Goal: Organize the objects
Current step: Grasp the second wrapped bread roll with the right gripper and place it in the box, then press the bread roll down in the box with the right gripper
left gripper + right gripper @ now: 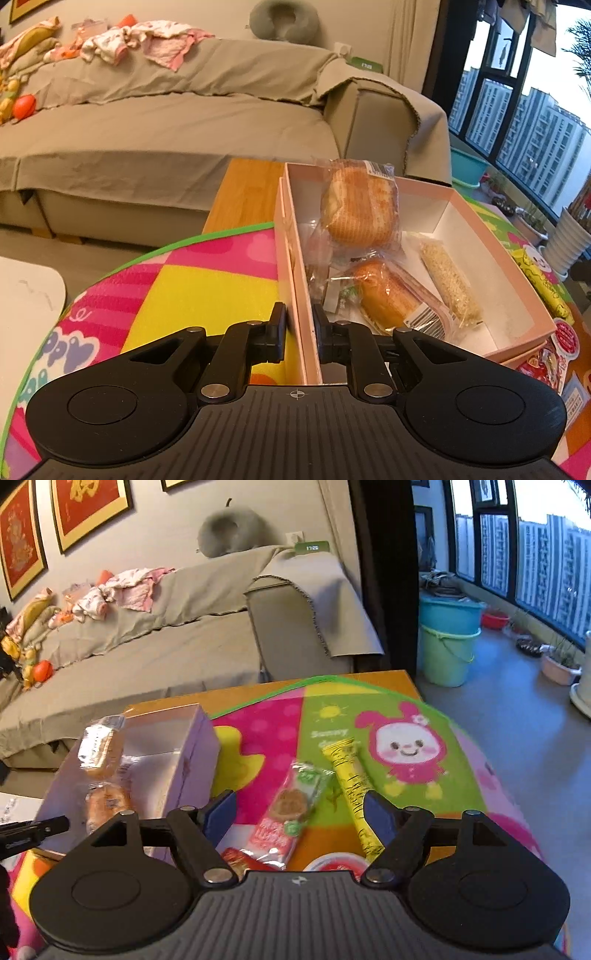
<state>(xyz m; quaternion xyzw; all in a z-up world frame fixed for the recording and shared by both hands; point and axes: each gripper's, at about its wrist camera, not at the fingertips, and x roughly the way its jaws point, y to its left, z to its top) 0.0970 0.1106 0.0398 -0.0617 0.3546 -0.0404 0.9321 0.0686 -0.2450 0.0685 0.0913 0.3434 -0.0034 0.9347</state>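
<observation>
A pink box (480,236) stands on a colourful mat (192,288). It holds a large wrapped bun (360,206), a smaller wrapped bun (388,299) and a grain bar (450,284). My left gripper (300,325) is shut on the box's near left wall (301,302). My right gripper (300,814) is open and empty above a pink-and-green snack packet (291,812) and a yellow stick packet (354,794) on the mat. The box (166,760) also shows at the left of the right wrist view.
A red-lidded cup (334,862) and a red wrapper (240,860) lie near my right gripper. A grey sofa (166,129) stands behind the wooden table (247,192). Buckets (447,642) and plant pots (557,664) stand by the window.
</observation>
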